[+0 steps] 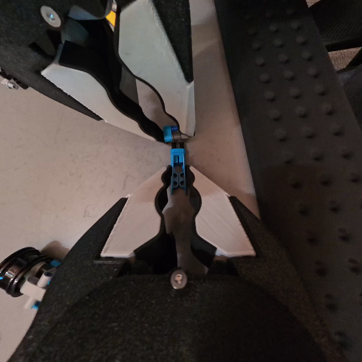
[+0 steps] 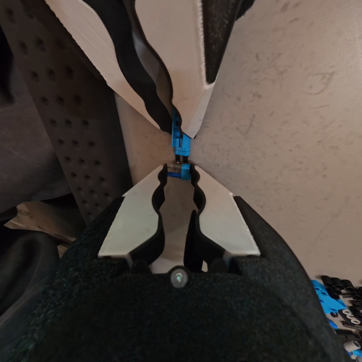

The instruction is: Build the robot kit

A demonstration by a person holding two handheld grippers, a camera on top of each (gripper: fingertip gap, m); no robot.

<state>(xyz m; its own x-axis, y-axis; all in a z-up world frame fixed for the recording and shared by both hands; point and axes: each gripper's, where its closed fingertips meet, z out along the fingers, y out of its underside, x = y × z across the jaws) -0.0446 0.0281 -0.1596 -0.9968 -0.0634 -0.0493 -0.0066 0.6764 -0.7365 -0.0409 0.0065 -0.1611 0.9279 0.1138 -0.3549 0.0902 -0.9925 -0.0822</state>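
In the left wrist view, our left gripper (image 1: 178, 177) pinches a long bright-blue plastic building-toy beam with small holes (image 1: 178, 176) at its fingertips, above the pale beige tabletop (image 1: 58, 166). Its far end meets, through short dark pins, a small blue connector block with a grey axle (image 1: 170, 134) clamped by our right gripper (image 1: 176, 135) coming in from above. A wheeled blue-and-white assembly with black tyres (image 1: 25, 274) lies at lower left; a dark perforated panel (image 1: 293, 117) stands to the right.

In the right wrist view, our right gripper (image 2: 177, 173) nips the connector block (image 2: 183, 172), the beam (image 2: 180, 141) held opposite. The two pieces look nearly joined; we cannot tell whether the pins are fully seated. Loose blue and black parts (image 2: 337, 305) sit at lower right.
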